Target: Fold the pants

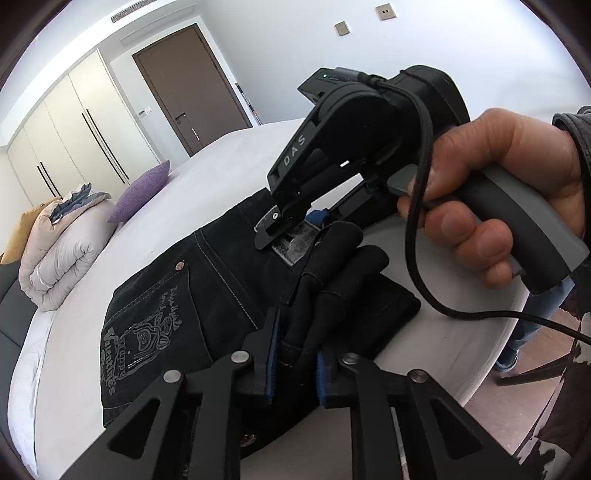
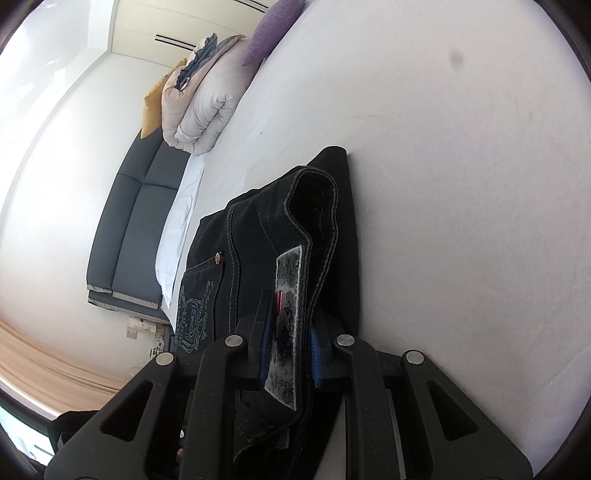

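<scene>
pants (image 1: 207,280): one pair of black jeans lay on the white bed (image 1: 207,173), folded over itself, with pale stitching, a copper rivet and a printed back pocket (image 1: 144,332) facing up.
count, far left: one rolled cream duvet (image 1: 62,254), one mustard cushion (image 1: 26,232) behind it and one purple pillow (image 1: 142,194) sat together at the head of the bed, well apart from the pants.
count, room: one white wardrobe (image 1: 66,129), one brown door (image 1: 192,85) and two wall plates (image 1: 364,20) stood behind the bed.
left gripper (image 1: 293,363): at the lower middle of the left wrist view, its two blue-padded fingers (image 1: 271,354) were clenched on bunched dark folds of the pants at the near edge of the bed.
pants relative to left gripper: the cloth rose between the pads and spread up and to the left of them, pocket side to the left.
right gripper (image 1: 267,230): right of centre in the left wrist view, it reached down onto the waistband beside the grey patch label (image 1: 295,243); in its own view the pads pinched the waistband and label (image 2: 286,325), so it was grasping the pants.
pants relative to right gripper: the waistband stood up on edge between the pads and the rest ran away to the left.
hand (image 1: 491,192): one hand wrapped the right gripper's grey handle, with one black cable (image 1: 413,258) looping below.
</scene>
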Available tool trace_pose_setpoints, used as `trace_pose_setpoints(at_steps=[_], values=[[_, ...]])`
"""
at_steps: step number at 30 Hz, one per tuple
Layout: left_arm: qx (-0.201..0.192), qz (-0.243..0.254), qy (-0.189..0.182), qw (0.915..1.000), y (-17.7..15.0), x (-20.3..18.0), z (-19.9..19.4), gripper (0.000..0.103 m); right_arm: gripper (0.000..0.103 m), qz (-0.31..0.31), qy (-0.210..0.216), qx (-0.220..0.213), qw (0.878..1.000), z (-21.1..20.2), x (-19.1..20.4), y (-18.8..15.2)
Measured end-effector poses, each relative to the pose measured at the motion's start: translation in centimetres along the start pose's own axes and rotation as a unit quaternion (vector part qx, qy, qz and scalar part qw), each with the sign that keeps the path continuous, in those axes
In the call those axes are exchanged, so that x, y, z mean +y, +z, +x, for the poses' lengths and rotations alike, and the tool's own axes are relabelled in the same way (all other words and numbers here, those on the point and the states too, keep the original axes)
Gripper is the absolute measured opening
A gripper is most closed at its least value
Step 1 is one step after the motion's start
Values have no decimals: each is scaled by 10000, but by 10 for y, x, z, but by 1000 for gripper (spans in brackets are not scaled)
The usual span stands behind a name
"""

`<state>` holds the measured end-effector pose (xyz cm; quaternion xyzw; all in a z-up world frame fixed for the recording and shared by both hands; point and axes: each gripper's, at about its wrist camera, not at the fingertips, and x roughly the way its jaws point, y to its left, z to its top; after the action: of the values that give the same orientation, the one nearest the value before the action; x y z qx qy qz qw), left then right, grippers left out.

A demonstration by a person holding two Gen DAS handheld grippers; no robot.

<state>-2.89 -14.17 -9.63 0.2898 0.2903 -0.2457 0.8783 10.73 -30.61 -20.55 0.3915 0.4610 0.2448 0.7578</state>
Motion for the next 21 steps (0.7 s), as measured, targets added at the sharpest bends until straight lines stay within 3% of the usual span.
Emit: trace_pose_setpoints(at_steps=[3, 5, 7, 9, 10, 12, 14, 15, 16, 18, 21], values=[[1, -113, -77, 9999, 0, 3, -5, 37, 18, -134, -53, -30, 9999, 0, 3, -1], [-25, -337, -153, 9993, -2, 9, -15, 61, 22, -148, -130, -33, 9998, -3, 7, -2], [-137, -639, -396, 9971, -6, 17, -30, 70, 26, -203, -245, -51, 9995, -9, 12, -2], [-141, -928, -607, 9937, -9, 29, -42, 70, 28, -241, -404, -131, 9988, -22, 13, -4], [-140, -1129, -736, 9908, -11, 38, -47, 67, 28, -250, -519, -189, 9982, -30, 16, -5], [-115, -1550, -962, 9832, -14, 58, -52, 47, 28, -295, -742, -295, 9964, -44, 22, -5], [-88, -2073, -1203, 9708, -16, 84, -53, 25, 24, -362, -556, -372, 9971, -56, 32, -5], [-143, -2336, -1283, 9637, -13, 103, -51, 22, 13, -396, -364, -367, 9979, -60, 41, -5], [-218, -2639, -1367, 9546, -13, 121, -49, 17, 9, -432, -230, -353, 9982, -62, 47, -7], [-261, -3183, -1496, 9357, -14, 157, -40, 10, 9, -508, 42, -217, 9985, -56, 62, -10], [-152, -3598, -1555, 9199, -17, 198, -16, 7, 7, -548, 117, 144, 9983, -32, 71, -19]])
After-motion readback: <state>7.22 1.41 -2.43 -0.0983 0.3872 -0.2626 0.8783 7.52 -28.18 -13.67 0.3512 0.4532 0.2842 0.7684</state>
